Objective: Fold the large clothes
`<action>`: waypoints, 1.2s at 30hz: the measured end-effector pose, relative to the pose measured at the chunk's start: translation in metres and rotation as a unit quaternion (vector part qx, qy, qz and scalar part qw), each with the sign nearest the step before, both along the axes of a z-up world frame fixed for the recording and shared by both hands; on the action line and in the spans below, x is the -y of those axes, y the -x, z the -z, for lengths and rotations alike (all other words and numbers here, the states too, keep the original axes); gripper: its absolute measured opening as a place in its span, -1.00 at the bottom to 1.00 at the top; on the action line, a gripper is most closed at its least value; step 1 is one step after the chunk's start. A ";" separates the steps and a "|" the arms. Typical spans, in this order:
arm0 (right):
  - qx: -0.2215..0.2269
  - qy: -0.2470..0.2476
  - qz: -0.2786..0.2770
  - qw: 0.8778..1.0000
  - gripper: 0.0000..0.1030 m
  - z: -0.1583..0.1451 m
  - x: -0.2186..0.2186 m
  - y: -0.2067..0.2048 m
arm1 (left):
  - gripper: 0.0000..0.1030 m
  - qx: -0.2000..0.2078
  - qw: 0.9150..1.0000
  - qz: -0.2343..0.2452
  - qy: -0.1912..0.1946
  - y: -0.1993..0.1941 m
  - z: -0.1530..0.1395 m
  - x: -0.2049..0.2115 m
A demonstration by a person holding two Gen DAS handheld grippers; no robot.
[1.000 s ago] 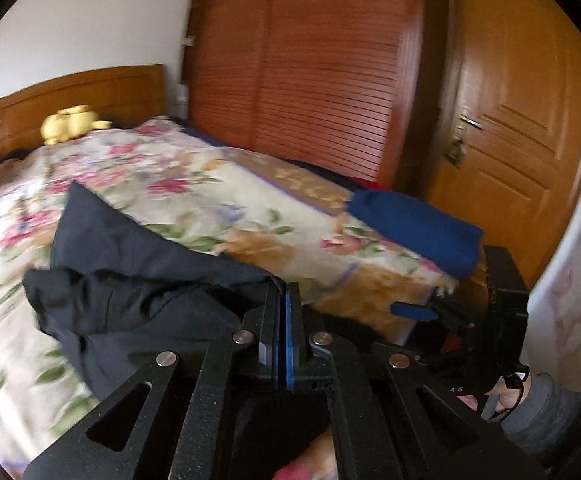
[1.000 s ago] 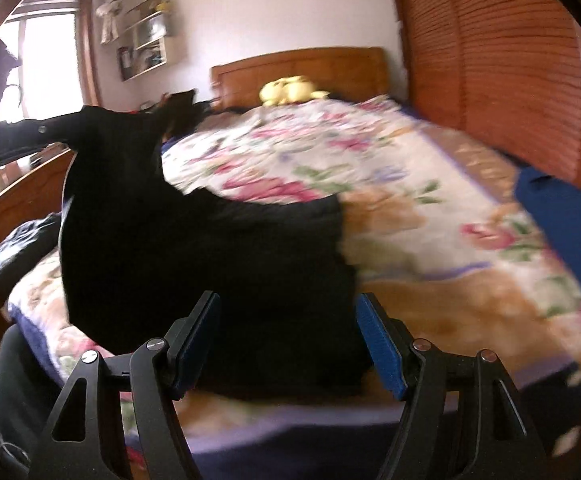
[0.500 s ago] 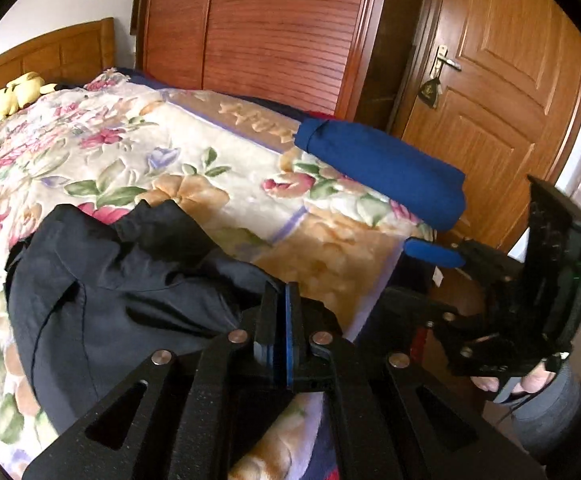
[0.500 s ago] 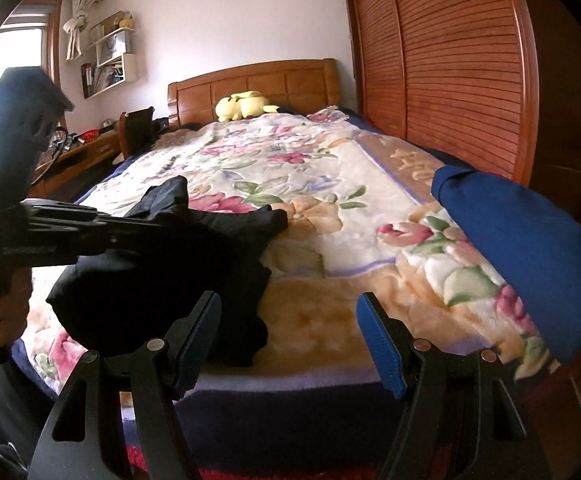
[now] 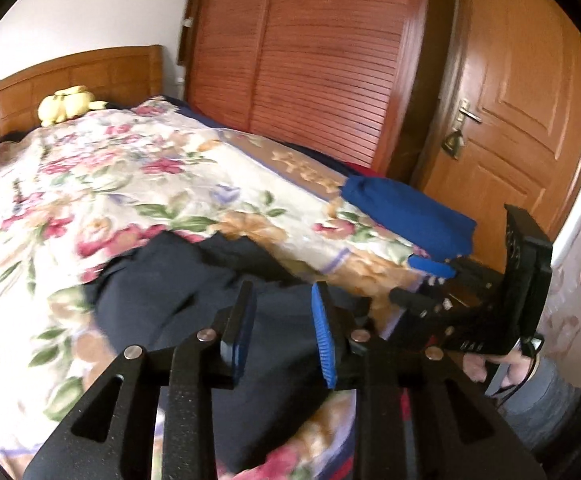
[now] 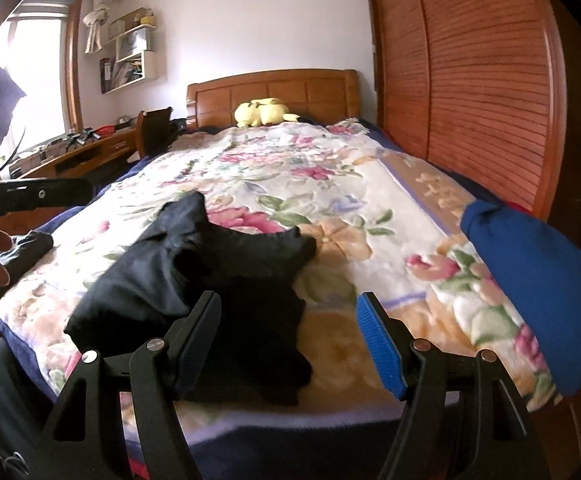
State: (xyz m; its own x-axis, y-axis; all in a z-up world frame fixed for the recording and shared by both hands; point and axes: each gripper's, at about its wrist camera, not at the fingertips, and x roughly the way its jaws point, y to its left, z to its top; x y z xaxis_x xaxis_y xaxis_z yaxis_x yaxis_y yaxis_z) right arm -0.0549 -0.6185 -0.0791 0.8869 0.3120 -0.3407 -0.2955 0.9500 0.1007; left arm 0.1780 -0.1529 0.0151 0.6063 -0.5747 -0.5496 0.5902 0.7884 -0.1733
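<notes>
Left claw (image 5: 282,320): blue-padded jaws opening, narrowly parted, above the crumpled dark navy fabric garment (image 6: 210,280); pads off the cloth. Right claw (image 6: 290,340): wide open, empty. Garment lies bunched near the foot edge of the floral-quilted bed (image 6: 290,168). Folded blue cloth bundle (image 6: 538,280) at right corner. Yellow plush toy (image 6: 262,112) by headboard. Left tool's white lettering illegible.
</notes>
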 end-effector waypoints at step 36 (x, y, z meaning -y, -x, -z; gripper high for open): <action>-0.116 0.070 -0.111 0.985 0.40 -0.005 -0.101 -0.122 | -0.40 -0.050 0.985 -0.161 -0.031 0.001 0.089 -0.137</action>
